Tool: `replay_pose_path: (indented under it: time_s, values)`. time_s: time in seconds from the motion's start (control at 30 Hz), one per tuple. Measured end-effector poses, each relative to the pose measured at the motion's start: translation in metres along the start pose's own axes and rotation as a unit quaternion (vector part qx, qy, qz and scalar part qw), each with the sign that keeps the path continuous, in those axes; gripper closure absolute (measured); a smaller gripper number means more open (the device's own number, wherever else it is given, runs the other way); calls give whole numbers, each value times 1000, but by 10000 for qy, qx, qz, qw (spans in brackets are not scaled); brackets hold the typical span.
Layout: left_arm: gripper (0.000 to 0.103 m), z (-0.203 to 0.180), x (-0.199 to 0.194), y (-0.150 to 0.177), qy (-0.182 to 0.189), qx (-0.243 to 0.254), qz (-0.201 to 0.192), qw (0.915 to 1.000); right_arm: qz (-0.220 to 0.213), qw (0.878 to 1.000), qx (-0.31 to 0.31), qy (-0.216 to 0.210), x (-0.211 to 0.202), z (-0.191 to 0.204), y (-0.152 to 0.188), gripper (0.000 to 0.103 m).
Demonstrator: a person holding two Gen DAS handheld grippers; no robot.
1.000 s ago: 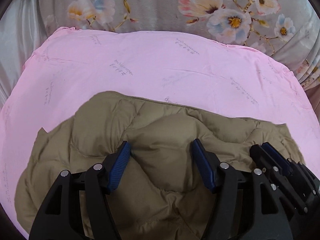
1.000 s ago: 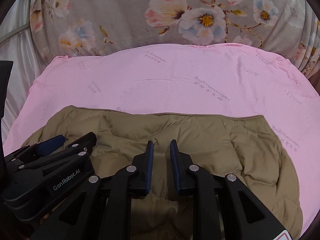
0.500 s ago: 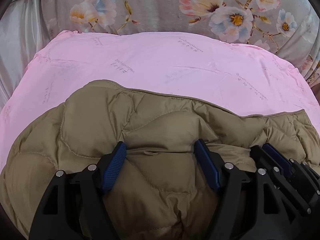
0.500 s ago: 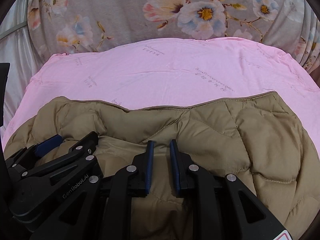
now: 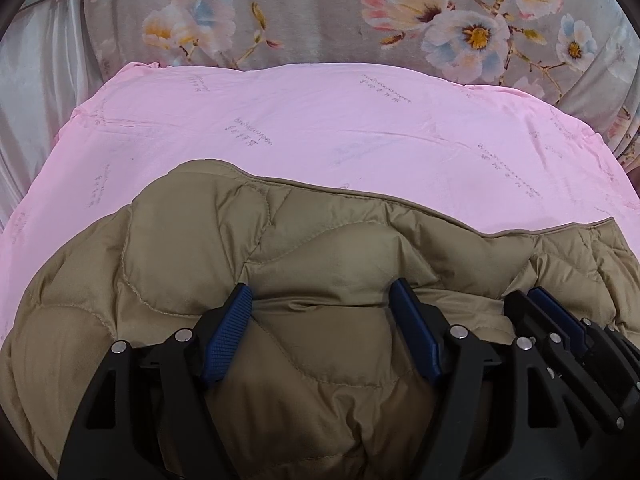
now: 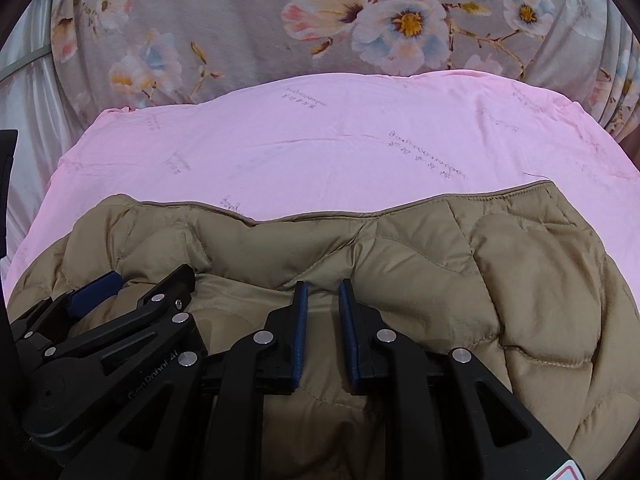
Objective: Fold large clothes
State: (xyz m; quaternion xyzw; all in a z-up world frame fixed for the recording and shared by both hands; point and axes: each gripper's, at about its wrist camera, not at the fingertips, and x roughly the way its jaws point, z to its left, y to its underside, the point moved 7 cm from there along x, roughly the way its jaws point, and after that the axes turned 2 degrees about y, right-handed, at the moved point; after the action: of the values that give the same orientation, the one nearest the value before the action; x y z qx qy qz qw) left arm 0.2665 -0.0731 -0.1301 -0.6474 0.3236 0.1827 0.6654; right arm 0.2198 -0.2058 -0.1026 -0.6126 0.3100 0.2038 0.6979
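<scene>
two grippers over one khaki quilted jacket (image 5: 192, 248), which lies bunched on a pink sheet (image 5: 320, 128) printed with faint script. the jacket covers the near part of the sheet and reaches toward both near corners; its piped hem runs across the middle of the sheet, leaving the far half bare.

left gripper (image 5: 322, 312): jaws spread wide, a puffed fold of the jacket bulging up between the blue pads (image 5: 228, 336). cannot tell whether the pads press on the fabric or just flank it. in the right wrist view the same gripper (image 6: 120, 292) sits at the lower left, lying low on the jacket.

right gripper (image 6: 323, 292): jaws nearly together, a narrow gap left between the blue pads (image 6: 299, 332). jacket fabric shows in that gap and a crease rises at the tips, pinched in the jaws. seen from the left wrist view it (image 5: 560, 320) sits just beside the left gripper, at the lower right.

beyond the far edge of the sheet: grey floral cloth (image 6: 360, 20) with pink, white and blue blossoms. pale satin curtain (image 5: 36, 80) at the far left corner.
</scene>
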Motion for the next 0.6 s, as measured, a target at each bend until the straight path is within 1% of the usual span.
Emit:
replay_pose_path:
  time_s: [0.07, 0.1, 0.13, 0.17, 0.2, 0.27, 0.3, 0.33, 0.37, 0.4, 0.47, 0.6]
  values:
    - [33, 2, -6, 1, 63, -8, 71, 10000, -127, 9998, 77, 113, -17, -5, 0, 85]
    - [33, 5, -17, 3, 85, -40, 72, 9999, -314, 9992, 163, 162, -32, -9, 2, 84]
    - [33, 9, -28, 6, 79, -72, 14, 9999, -585, 9979, 238, 125, -51, -12, 6, 78]
    - [33, 14, -43, 10, 103, -85, -92, 9999, -710, 9971, 248, 58, -62, -13, 9, 71]
    - [33, 15, -54, 16, 166, -65, -134, 9998, -762, 9968, 218, -54, -72, -10, 16, 70]
    - [33, 17, -66, 27, 223, -45, -141, 9996, -723, 9971, 68, -246, -79, -2, 30, 70]
    - [33, 17, -71, 36, 243, -30, -164, 9996, -696, 9972, -39, -261, -80, 2, 36, 70]
    - [33, 17, -73, 41, 217, 1, -220, 9995, -689, 9972, -230, -194, -80, 7, 43, 70]
    - [33, 17, -74, 46, 119, 50, -270, 9996, -722, 9967, -364, -76, -79, 10, 49, 70]
    - [33, 18, -73, 52, 9, 130, -325, 9994, -690, 9968, -403, -44, -78, 11, 52, 70]
    - [33, 18, -68, 58, 1, 199, -337, 9992, -605, 9975, -363, -109, -76, 11, 52, 70]
    - [32, 16, -65, 62, -162, 326, -408, 9985, -421, 9986, -228, -233, -70, 6, 53, 70]
